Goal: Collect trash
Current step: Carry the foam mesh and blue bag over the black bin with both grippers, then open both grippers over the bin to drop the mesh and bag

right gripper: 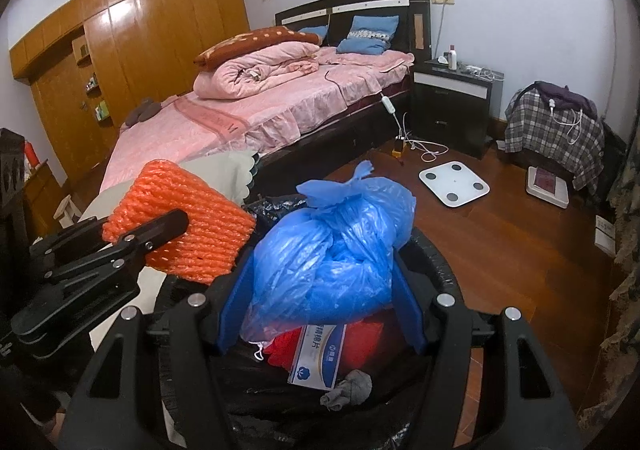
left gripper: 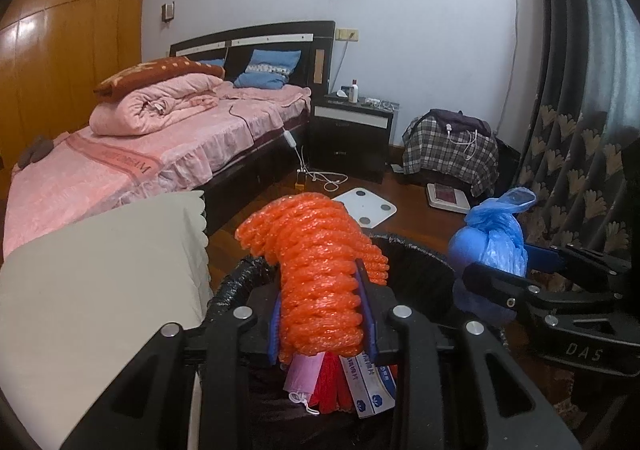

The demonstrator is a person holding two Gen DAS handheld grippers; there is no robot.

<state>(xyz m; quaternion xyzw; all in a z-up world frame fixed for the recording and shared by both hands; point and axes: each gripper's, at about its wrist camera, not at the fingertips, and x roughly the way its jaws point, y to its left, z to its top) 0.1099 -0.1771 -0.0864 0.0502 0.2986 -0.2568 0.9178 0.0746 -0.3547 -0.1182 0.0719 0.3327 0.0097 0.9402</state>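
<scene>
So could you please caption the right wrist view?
Right gripper holds a blue bag over the black-lined bin.

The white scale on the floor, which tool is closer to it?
Right, though neither is close. The right tool, gripping the blue bag over the bin, sits on the scale's side. The left tool, holding orange netting, is farther away.

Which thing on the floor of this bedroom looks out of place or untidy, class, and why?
The white cable lies in a loose tangle on the wooden floor between the bed and the nightstand, beside the white scale. It trails down from the bed's edge, where someone could catch a foot on it.
</scene>
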